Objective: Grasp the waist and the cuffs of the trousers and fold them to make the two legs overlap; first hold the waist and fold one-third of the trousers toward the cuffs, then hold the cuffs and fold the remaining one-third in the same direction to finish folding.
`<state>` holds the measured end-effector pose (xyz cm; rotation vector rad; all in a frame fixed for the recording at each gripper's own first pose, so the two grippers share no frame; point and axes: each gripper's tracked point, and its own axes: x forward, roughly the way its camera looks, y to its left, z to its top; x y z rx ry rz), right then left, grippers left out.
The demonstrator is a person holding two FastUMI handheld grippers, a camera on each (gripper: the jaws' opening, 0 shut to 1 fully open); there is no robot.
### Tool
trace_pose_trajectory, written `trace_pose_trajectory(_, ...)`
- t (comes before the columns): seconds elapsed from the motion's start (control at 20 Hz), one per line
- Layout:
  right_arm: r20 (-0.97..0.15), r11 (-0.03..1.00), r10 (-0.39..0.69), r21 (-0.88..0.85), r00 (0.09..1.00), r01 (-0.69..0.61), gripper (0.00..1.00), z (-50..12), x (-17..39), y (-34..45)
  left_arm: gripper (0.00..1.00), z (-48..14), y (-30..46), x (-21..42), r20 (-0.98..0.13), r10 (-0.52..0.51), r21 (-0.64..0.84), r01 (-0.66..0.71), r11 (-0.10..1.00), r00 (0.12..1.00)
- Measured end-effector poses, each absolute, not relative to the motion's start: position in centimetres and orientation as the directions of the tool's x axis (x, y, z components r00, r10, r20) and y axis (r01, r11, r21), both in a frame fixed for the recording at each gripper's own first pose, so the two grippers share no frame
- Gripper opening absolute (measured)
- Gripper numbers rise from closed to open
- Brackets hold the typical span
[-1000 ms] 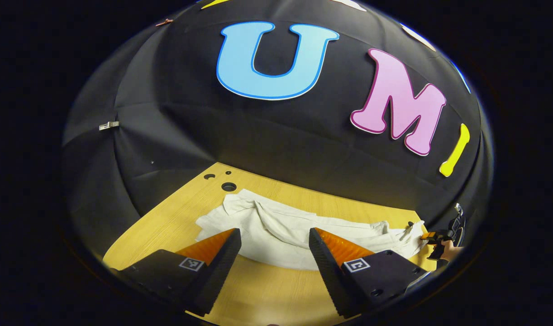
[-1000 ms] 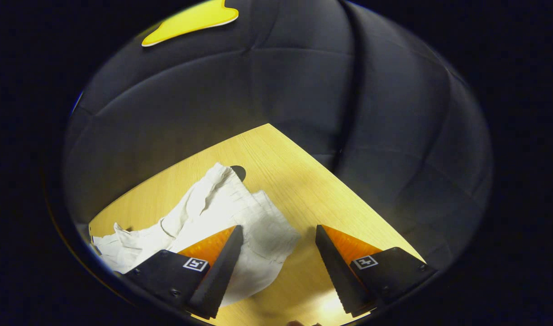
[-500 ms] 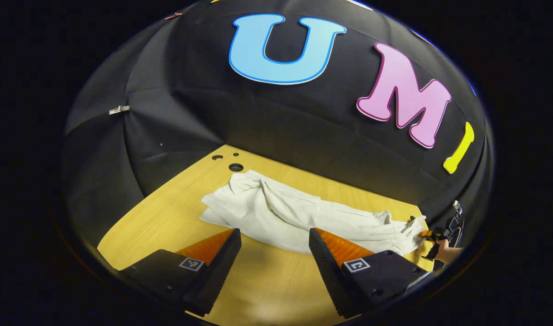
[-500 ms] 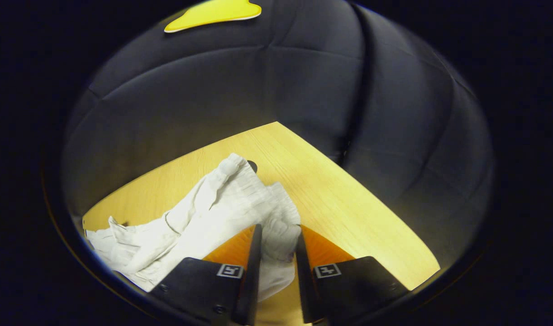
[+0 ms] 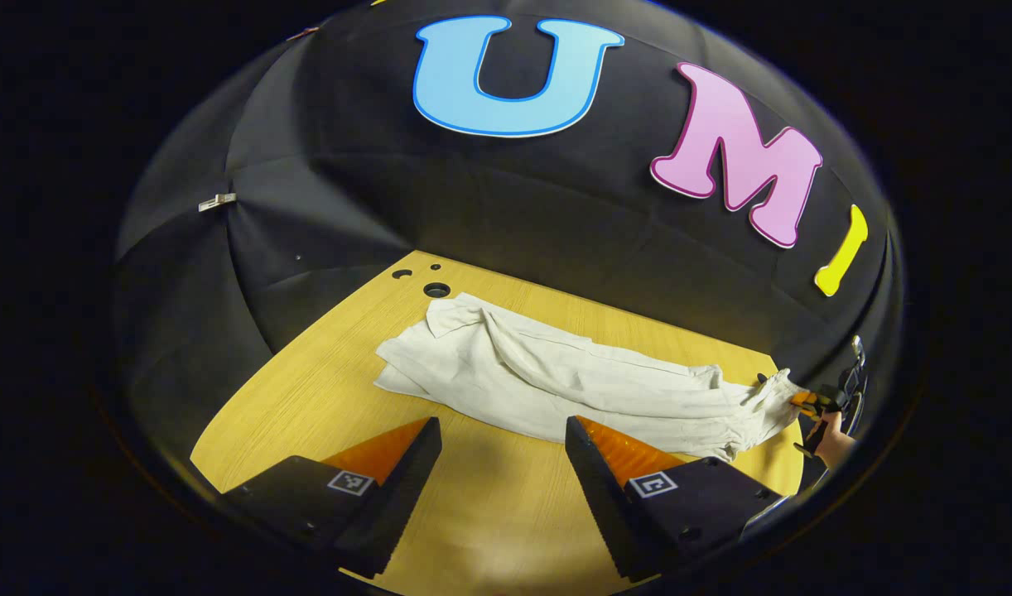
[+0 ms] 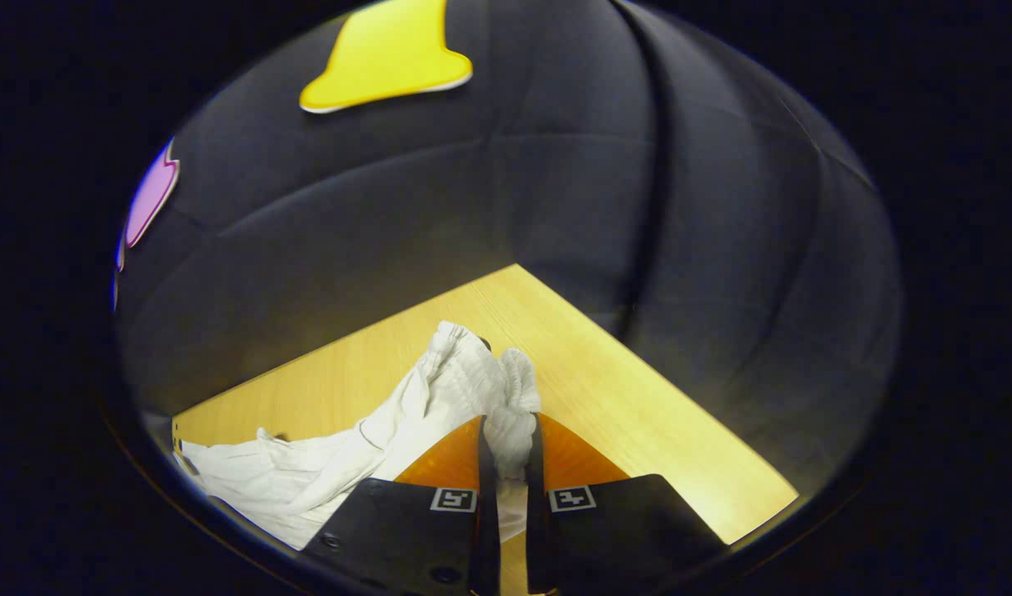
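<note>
Trousers: white trousers (image 5: pixel 572 385) lie lengthwise on the tabletop (image 5: pixel 307 389).
Right tool (image 6: pixel 506 463): clenched on the waist (image 6: pixel 506 414).
Left tool (image 5: pixel 502 472): released, short of the cloth.
My advice: pinch the cuffs (image 5: pixel 427 348) before lifting both ends together.

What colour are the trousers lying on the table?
The trousers are off-white, a plain creamy white with no pattern. The left gripper view shows them best, stretched across the wooden table.
</note>
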<state>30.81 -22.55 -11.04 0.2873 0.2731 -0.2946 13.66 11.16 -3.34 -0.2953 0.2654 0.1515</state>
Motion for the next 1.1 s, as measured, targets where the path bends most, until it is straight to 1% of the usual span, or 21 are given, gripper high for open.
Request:
trace_pose_trajectory(0.25, -0.189, 0.962, -0.228, 0.108, 0.955, 0.251, 0.17, -5.5, 28.4, -20.6, 0.96, -3.0, 11.5, 12.5, -0.266, 0.103, -0.285, -0.18, 0.941, 0.959)
trace_pose_trajectory(0.4, -0.124, 0.976, -0.177, 0.107, 0.976, 0.191, 0.17, -1.5, 27.3, -18.0, 0.96, -2.8, 12.4, 11.2, -0.258, 0.107, -0.279, -0.18, 0.943, 0.96)
trace_pose_trajectory(0.5, -0.098, 0.983, -0.159, 0.078, 0.982, 0.167, 0.16, 0.3, 26.2, -16.9, 0.96, -2.8, 13.4, 10.2, -0.255, 0.12, -0.275, -0.191, 0.942, 0.96)
trace_pose_trajectory(0.65, -0.042, 0.994, -0.1, 0.036, 0.994, 0.101, 0.16, 3.4, 24.2, -14.4, 0.96, -3.1, 14.8, 8.8, -0.269, 0.126, -0.299, -0.207, 0.932, 0.955)
trace_pose_trajectory(0.85, -0.021, 1.0, -0.008, 0.012, 1.0, 0.008, 0.16, 3.9, 19.7, -13.2, 0.96, -3.2, 17.5, 8.1, -0.262, 0.146, -0.28, -0.22, 0.934, 0.954)
trace_pose_trajectory(0.95, -0.034, 0.999, 0.047, 0.001, 0.998, -0.047, 0.16, 3.1, 17.5, -14.1, 0.96, -3.3, 18.7, 8.2, -0.255, 0.153, -0.29, -0.226, 0.93, 0.955)
trace_pose_trajectory(1.1, -0.058, 0.994, 0.099, -0.047, 0.993, -0.101, 0.17, 1.6, 15.2, -14.6, 0.96, -3.7, 20.6, 9.0, -0.249, 0.164, -0.306, -0.238, 0.922, 0.954)
